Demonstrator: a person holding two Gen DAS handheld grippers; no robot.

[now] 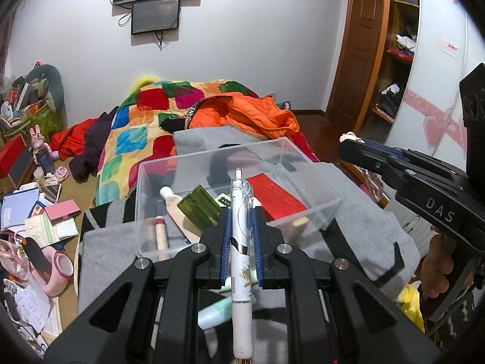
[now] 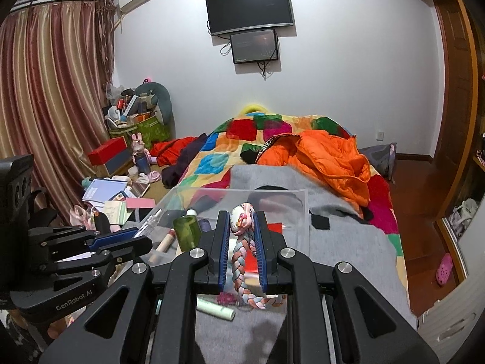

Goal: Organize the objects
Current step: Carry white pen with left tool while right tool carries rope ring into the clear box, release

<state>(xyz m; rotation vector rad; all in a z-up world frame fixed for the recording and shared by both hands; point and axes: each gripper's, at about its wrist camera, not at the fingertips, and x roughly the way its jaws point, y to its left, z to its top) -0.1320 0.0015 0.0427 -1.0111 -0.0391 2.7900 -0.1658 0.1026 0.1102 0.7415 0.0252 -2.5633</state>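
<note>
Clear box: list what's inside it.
Inside the clear box: a red envelope, green bottle, cream tube and wooden stick. The pen and left gripper hide more.

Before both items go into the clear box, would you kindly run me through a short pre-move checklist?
1. Left gripper clamped on the white ballpoint pen: ok.
2. Right gripper clamped on the pink-and-blue braided cord with its small charm: ok.
3. Clear plastic box open on top: ok.
4. Free room inside, beside the red card and green bottle: ok.
5. Box steady on the grey blanket: cannot tell.
</note>
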